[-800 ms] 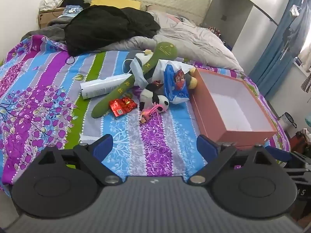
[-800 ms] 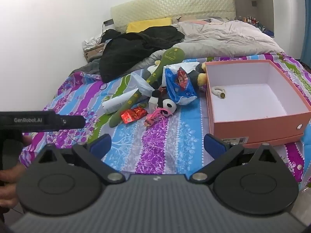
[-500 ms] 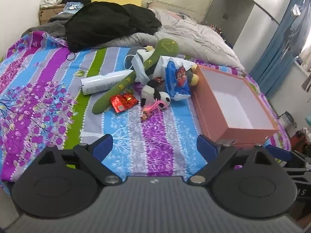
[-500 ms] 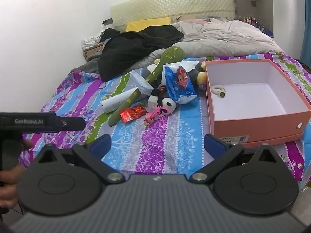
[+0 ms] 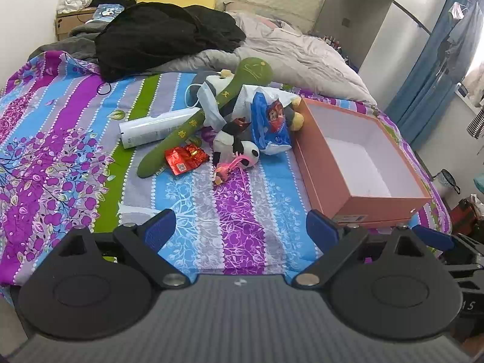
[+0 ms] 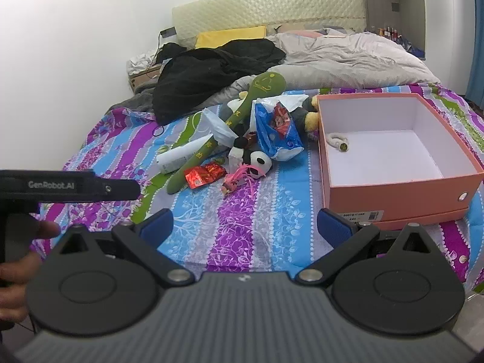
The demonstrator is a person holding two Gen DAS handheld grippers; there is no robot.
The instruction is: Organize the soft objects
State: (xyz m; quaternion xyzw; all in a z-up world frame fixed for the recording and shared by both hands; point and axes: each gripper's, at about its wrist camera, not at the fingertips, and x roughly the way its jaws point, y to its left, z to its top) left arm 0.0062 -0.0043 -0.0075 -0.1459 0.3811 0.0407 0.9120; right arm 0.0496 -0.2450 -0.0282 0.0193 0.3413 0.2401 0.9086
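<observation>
The bed, under a striped floral sheet, carries a toy pile mid-bed, 1 orange box right, black clothes far.

A long green plush spoon lies slanted across the pile on the bed, its round head at about 1 o'clock and its handle end at 7 o'clock, resting over a white tube. At 3 o'clock of its handle a panda plush lies on its side, touching a blue snack bag, with a crinkled red wrapper just beside at 9 o'clock. The open orange shoebox sits at 3 o'clock of the pile, a small white looped item lying in its far left corner.
</observation>
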